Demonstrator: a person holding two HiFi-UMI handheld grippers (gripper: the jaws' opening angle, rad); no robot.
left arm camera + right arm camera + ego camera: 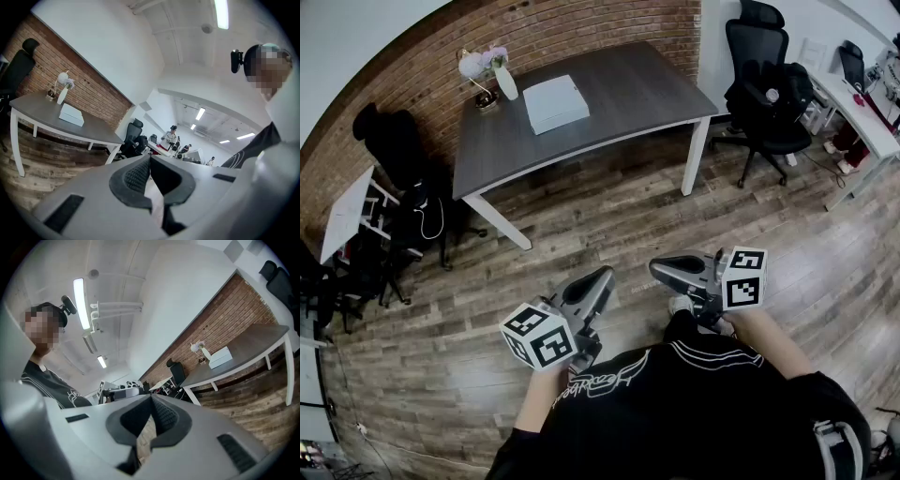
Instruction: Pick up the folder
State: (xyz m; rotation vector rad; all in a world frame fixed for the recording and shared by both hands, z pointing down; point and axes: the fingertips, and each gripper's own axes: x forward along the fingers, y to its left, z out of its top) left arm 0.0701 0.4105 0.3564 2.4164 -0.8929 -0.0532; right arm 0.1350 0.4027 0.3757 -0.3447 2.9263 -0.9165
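Observation:
The folder (pixel 555 103) is a pale, thick, flat block lying on the grey desk (pixel 628 89) by the brick wall, far from both grippers. It also shows in the left gripper view as the folder (pixel 71 114), and small in the right gripper view as the folder (pixel 220 357). My left gripper (pixel 605 275) is held low in front of the person's body with its jaws shut and empty. My right gripper (pixel 656 268) is beside it, tips turned toward the left one, also shut with nothing in it. Both pairs of pads meet in the gripper views, at the left gripper (pixel 150 157) and the right gripper (pixel 151 397).
A vase with flowers (pixel 499 75) stands on the desk's left end beside the folder. A black office chair (pixel 766 89) is right of the desk, and a white desk (pixel 862 108) is further right. A dark chair (pixel 394 141) and a white side table (pixel 345 214) are at left. Wooden floor (pixel 609 216) lies between me and the desk.

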